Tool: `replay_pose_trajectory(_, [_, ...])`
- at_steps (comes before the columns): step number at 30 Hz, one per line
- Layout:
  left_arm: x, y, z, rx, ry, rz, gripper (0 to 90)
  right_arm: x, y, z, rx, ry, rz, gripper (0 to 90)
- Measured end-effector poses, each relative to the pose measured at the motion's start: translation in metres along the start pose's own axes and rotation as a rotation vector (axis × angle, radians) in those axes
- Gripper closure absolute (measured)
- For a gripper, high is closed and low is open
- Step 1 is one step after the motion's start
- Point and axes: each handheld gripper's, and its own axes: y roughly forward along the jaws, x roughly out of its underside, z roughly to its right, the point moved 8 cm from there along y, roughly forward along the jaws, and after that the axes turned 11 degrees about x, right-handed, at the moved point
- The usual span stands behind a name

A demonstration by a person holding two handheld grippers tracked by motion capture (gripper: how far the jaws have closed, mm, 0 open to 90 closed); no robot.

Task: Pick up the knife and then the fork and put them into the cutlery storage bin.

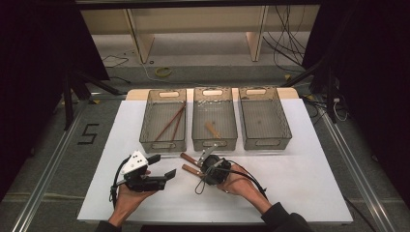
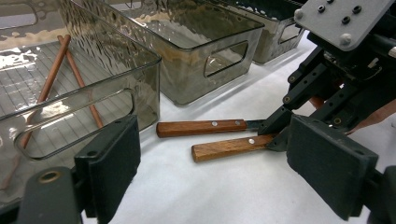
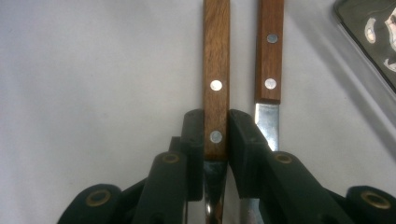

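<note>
Right tongs (image 3: 215, 135): clamped on the near wooden-handled knife (image 3: 215, 70), the two black jaws pressing either side of the handle at its blade end, by the lower rivet.
Right tongs, high view: seen at (image 1: 205, 159), held in the person's right hand (image 1: 234, 181) in front of the middle basket, pointing toward the baskets.
Held knife: lies flat on the white desk (image 1: 290, 179); handle toward the left tongs, blade under the right tongs; in the left gripper view it is the nearer handle (image 2: 226, 147).
Second knife (image 3: 269, 56): just beside the held one and roughly parallel, apart from the jaws; its steel blade starts next to the right jaw. In the left gripper view it is the farther handle (image 2: 201, 127).
Left tongs (image 2: 212, 163): apart, nothing between the pads; aimed low across the desk toward the two knives.
Left tongs, high view: at (image 1: 162, 166), in the left hand (image 1: 128, 198), in front of the left basket.
Left basket (image 1: 146, 130): smoked clear plastic, holds two brown chopsticks (image 1: 171, 123) crossing at an angle.
Middle basket (image 1: 196, 133): holds one short wooden piece (image 1: 212, 129); what it is cannot be told.
Right basket (image 1: 285, 128): stands beside the middle one at the far edge of the desk.
</note>
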Motion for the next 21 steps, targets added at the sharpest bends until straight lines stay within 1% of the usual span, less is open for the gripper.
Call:
replay_pose_trajectory(5, [0.0, -0.001, -0.001, -0.002, 0.001, 0.002, 17.0, 0.0, -0.001, 0.0, -0.002, -0.01, 0.0, 77.6])
replay_pose_trajectory(8, [0.0, -0.002, -0.002, -0.003, 0.005, 0.002, 17.0, 0.001, -0.002, 0.001, -0.01, 0.003, -0.008, 77.7])
replay_pose_trajectory(9, [0.0, -0.002, -0.002, -0.003, 0.001, 0.003, 17.0, 0.001, -0.002, 0.002, -0.01, 0.005, 0.0, 77.7])
replay_pose_trajectory(10, [-0.001, -0.002, -0.002, -0.003, -0.003, 0.007, 17.0, 0.001, -0.002, 0.003, -0.013, -0.002, 0.0, 77.8])
replay_pose_trajectory(12, [-0.001, -0.002, -0.002, -0.005, -0.003, 0.009, 17.0, 0.001, -0.005, 0.004, -0.019, 0.014, 0.001, 77.8])
replay_pose_trajectory(13, [-0.001, -0.002, -0.002, -0.005, -0.003, 0.009, 17.0, 0.001, -0.005, 0.005, -0.02, 0.01, 0.01, 77.8])
replay_pose_trajectory(16, [-0.001, -0.002, -0.002, -0.005, -0.004, 0.009, 17.0, 0.001, -0.008, 0.007, -0.015, 0.019, 0.016, 77.8])
replay_pose_trajectory(19, [-0.001, -0.002, -0.003, -0.007, -0.004, 0.01, 17.0, 0.0, -0.01, 0.008, -0.024, 0.022, 0.022, 77.8])
replay_pose_trajectory(20, [-0.001, -0.002, -0.003, -0.007, -0.003, 0.01, 17.0, 0.0, -0.011, 0.007, -0.028, 0.038, 0.019, 77.8])
replay_pose_trajectory(21, [-0.001, -0.002, -0.003, -0.007, -0.003, 0.01, 17.0, 0.0, -0.012, 0.008, -0.027, 0.039, 0.022, 77.8])
